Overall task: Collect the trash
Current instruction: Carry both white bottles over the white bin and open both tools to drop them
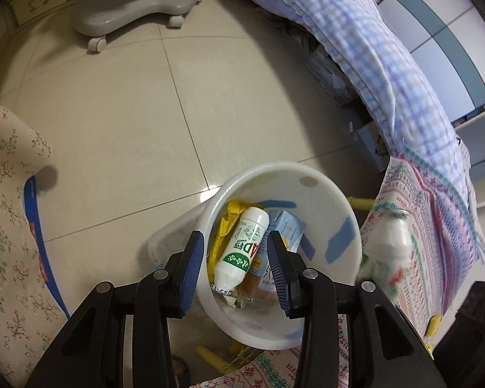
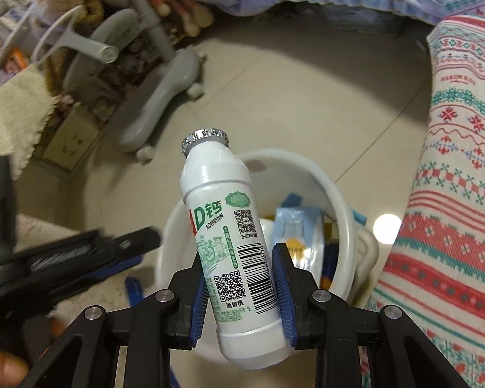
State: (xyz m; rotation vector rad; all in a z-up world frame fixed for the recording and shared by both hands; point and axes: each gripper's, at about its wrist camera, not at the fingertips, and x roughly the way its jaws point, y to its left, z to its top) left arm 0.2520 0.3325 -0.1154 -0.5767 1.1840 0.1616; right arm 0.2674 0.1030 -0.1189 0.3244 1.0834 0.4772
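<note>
Tiled floor (image 1: 113, 123) fills most of both views, with a grey wheeled chair base (image 1: 135, 6) at 11 o'clock in the left wrist view and a blue checked bedspread (image 1: 371, 58) running 12 to 4 o'clock. A patterned cloth (image 2: 452, 194) takes up the 3 o'clock side of the right wrist view.

We have the white bin (image 1: 323, 194) low centre in both views, standing on the floor just beside that cloth. Already in it: a white drink bottle (image 1: 242, 245) lying neck-down, a yellow wrapper (image 1: 226, 226) at its 9 o'clock, a pale blue carton (image 1: 287, 226) at its 3 o'clock, and some crumpled foil (image 1: 232, 297) at the bottom. So we judge several pieces are collected.

Our left gripper (image 1: 236, 274) sits over the bin mouth, jaws apart and empty, with nothing between the pads; the bottle seen between them lies down in the bin.

Our right gripper (image 2: 242, 281) is clamped on a second white bottle (image 2: 229, 226), foil cap (image 2: 206, 139) at 12 o'clock and tilted slightly left. It is held above the near rim of the bin, not yet inside.

Left to do, in our estimate: carry this bottle over the opening and release. We can't tell whether more trash remains outside the frames.
</note>
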